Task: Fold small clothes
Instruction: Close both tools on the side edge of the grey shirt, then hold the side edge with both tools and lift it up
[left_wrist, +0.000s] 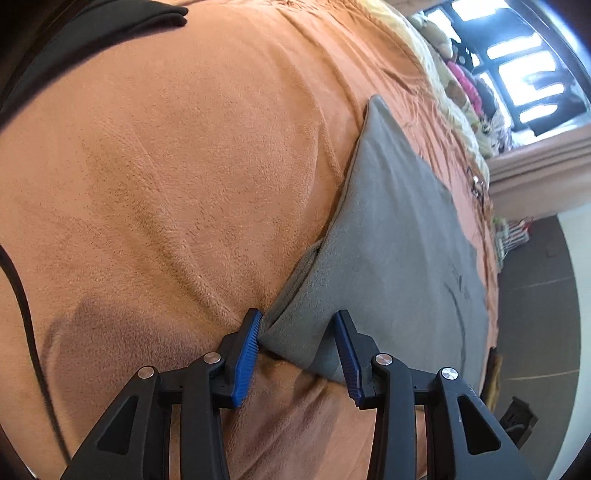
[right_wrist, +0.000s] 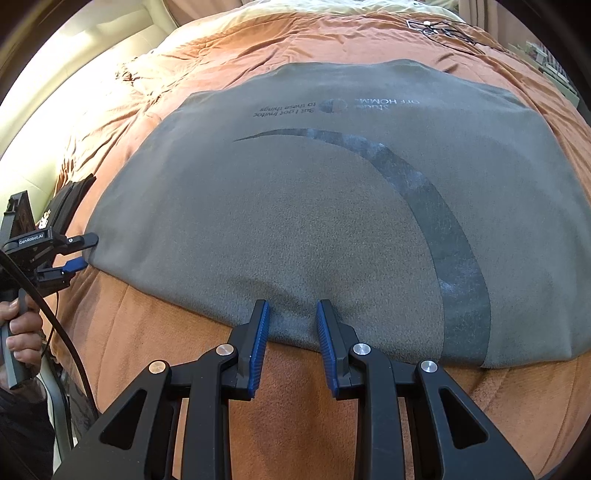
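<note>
A grey T-shirt (right_wrist: 295, 206) with a dark arc print and upside-down lettering lies spread flat on the orange blanket (right_wrist: 147, 350). My right gripper (right_wrist: 291, 303) straddles its near hem with the jaws apart; the cloth between the blue pads lies flat and unpinched. At the shirt's left corner sits my left gripper (right_wrist: 86, 251), held by a person's hand (right_wrist: 22, 325). In the left wrist view the left gripper (left_wrist: 298, 314) has that corner of the T-shirt (left_wrist: 399, 229) between its wide jaws. One blue pad (left_wrist: 247, 350) touches the folded edge; the other stands off it.
A black garment (left_wrist: 110, 26) lies at the blanket's (left_wrist: 166, 166) far edge. A black cable (left_wrist: 26, 314) hangs beside the bed. Another dark folded item (right_wrist: 70, 203) sits left of the shirt. Cream bedding (right_wrist: 55, 92) lies beyond, and small wired objects (right_wrist: 439, 29) at the far end.
</note>
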